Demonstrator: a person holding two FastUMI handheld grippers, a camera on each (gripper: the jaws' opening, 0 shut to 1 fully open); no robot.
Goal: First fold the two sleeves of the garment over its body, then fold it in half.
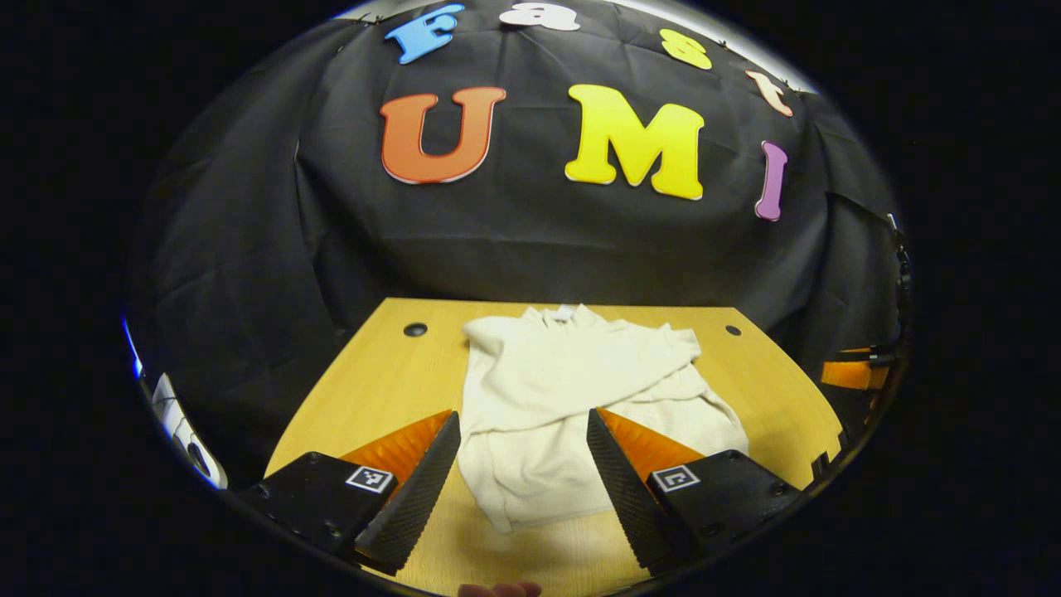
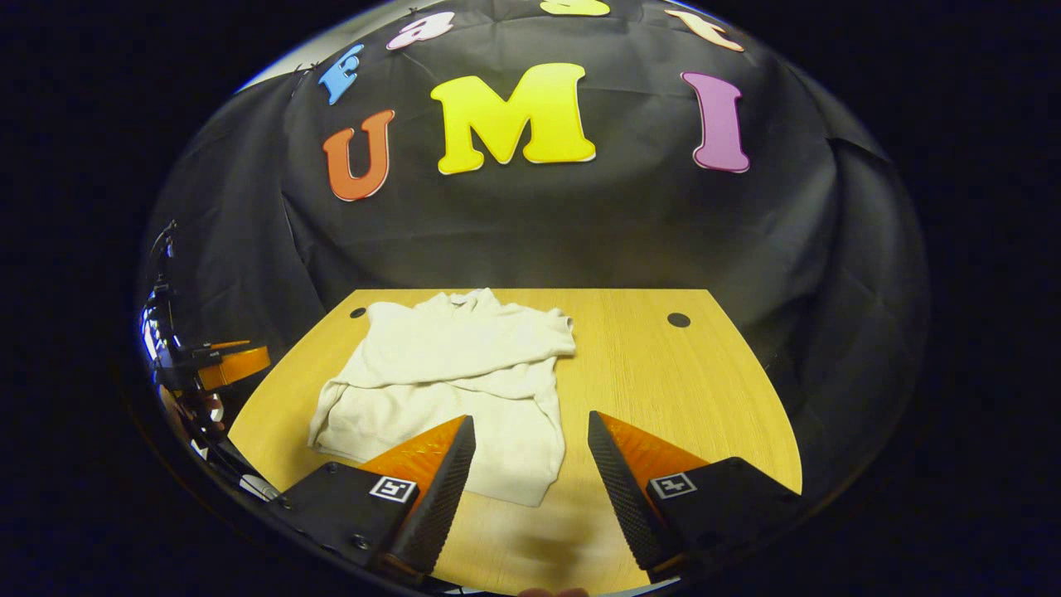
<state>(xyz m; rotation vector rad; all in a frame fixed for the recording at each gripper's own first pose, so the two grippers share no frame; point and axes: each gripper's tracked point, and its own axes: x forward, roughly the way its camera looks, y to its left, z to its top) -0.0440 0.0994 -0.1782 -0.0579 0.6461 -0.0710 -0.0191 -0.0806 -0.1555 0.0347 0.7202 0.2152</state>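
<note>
sleeves are looking folded on the cream sweater (image 1: 572, 398), so both the left gripper (image 1: 522, 489) and right gripper (image 2: 530, 489), hovering wide open, should be pinching the near hem corners evenly for the half fold.

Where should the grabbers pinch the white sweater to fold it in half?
Probably at the near hem of the sweater, one corner for each gripper, coming in low from the front edge of the table. The sleeves already lie folded across the body, and the hem lies flat just ahead of the open left gripper and right gripper.
</note>
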